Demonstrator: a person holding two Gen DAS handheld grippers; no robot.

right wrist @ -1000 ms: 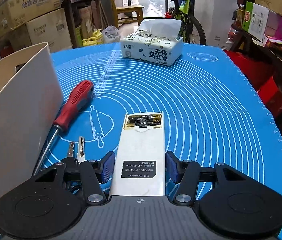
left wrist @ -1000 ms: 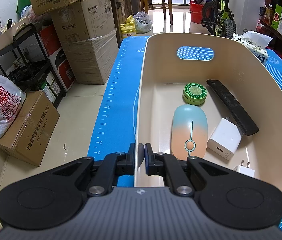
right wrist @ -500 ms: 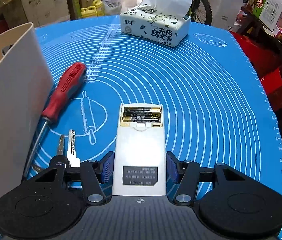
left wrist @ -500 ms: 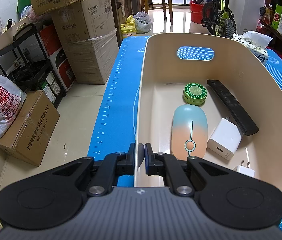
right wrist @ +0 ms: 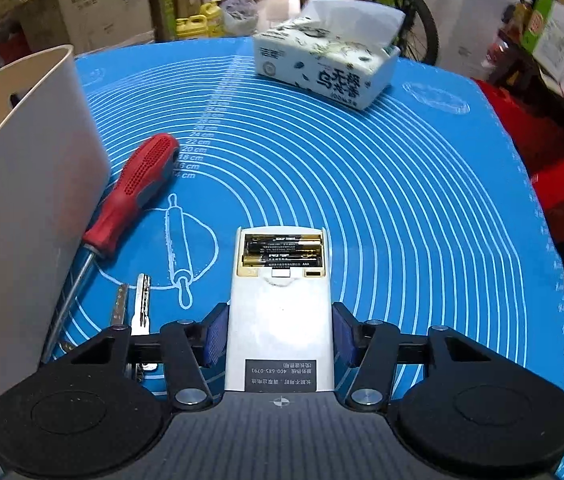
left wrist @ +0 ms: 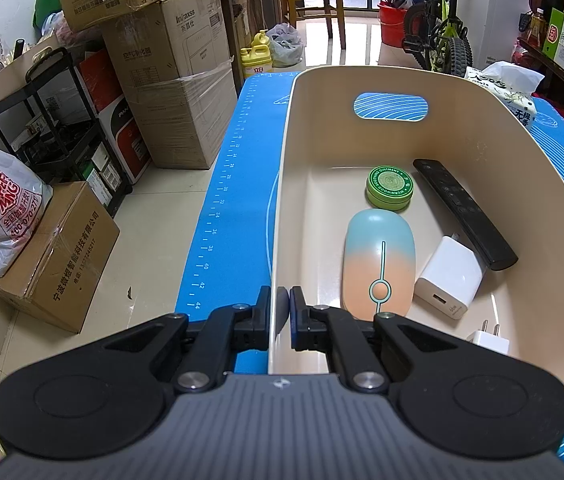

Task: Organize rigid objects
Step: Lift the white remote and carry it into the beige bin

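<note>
The beige bin already holds 5 things on its floor: a green ointment tin toward the far end, a black remote along the right wall, a pastel mouse in the middle, a white charger block beside it, and a small white plug near the near wall. That part of the sorting looks done.

Still out on the blue mat, judging from the right wrist view, are 3 items: a white remote lying back-up with its battery bay open and 2 cells showing, a red-handled screwdriver lying just beside the bin's outer wall, and a pair of keys near the mat's near edge, between the screwdriver shaft and the remote. A tissue pack sits at the far edge; whether it counts is unclear.

The left gripper is level at the bin's near left corner, its fingers pinching the rim there, steadying the bin. The right gripper is low over the mat, pitched down, its fingers spread to either side of the white remote's near end with the pads close to its sides; whether they touch yet I cannot tell.
</note>
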